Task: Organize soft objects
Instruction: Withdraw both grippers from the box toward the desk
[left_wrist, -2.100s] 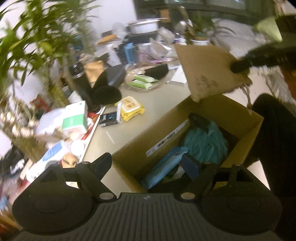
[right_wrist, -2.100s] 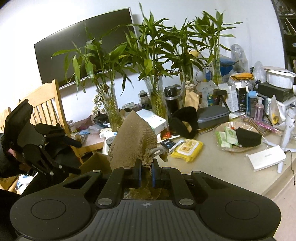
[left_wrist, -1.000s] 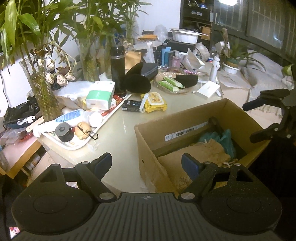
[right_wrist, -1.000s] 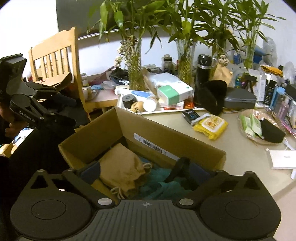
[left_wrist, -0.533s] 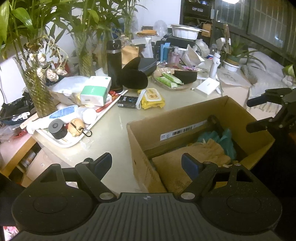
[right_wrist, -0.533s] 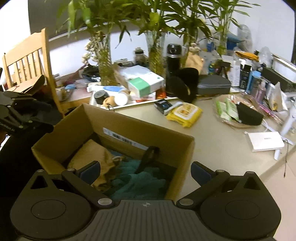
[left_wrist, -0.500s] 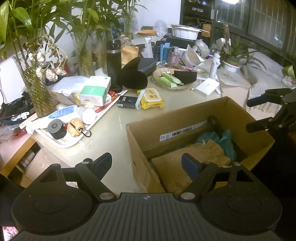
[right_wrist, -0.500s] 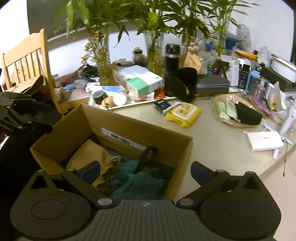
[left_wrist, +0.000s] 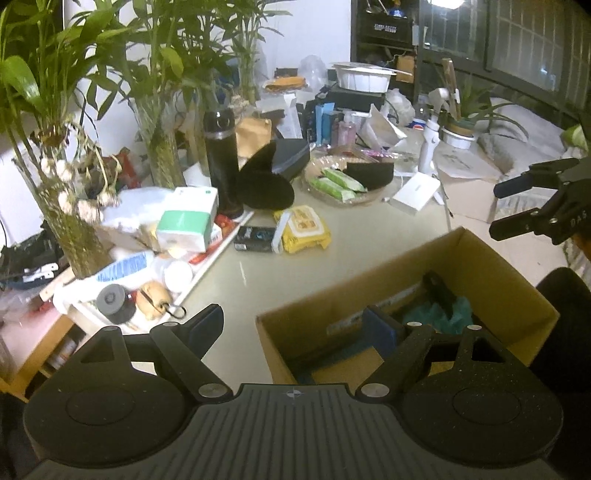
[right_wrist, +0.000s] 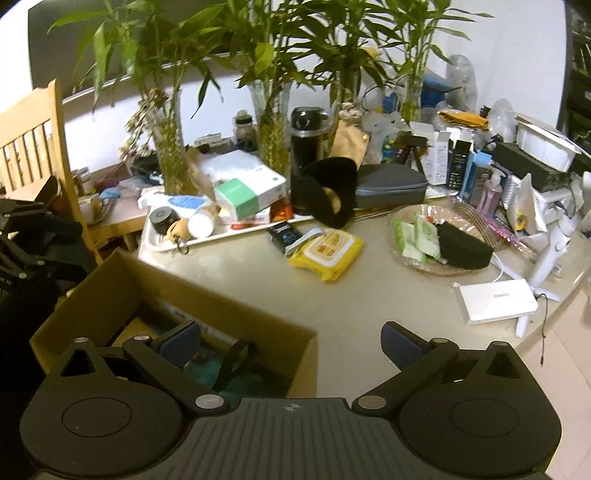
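Note:
An open cardboard box (left_wrist: 498, 266) sits at the near edge of the table; it also shows in the right wrist view (right_wrist: 110, 280). Inside lie teal fabric (left_wrist: 454, 314), a tan burlap bag (right_wrist: 129, 330) and a black strap (right_wrist: 232, 358). My left gripper (left_wrist: 295, 325) is open and empty, over the box's left wall. My right gripper (right_wrist: 291, 339) is open and empty, above the box's right corner; it also shows in the left wrist view (left_wrist: 524, 206). Black earmuffs (right_wrist: 328, 192), a yellow wipes pack (right_wrist: 327, 251) and a black pouch (right_wrist: 465, 245) lie on the table.
A white tray (right_wrist: 155, 240) holds a green-white tissue box (right_wrist: 240, 195) and small items. Vases of bamboo (right_wrist: 166, 155), a black flask (right_wrist: 304, 155), a grey case (right_wrist: 391, 182), a glass dish (right_wrist: 428, 266) and a white box (right_wrist: 496, 299) crowd the table. A wooden chair (right_wrist: 33, 147) stands left.
Both grippers have pulled back and swung away from the box interior toward the table. The burlap bag, released earlier, stays in the box. Both remain open.

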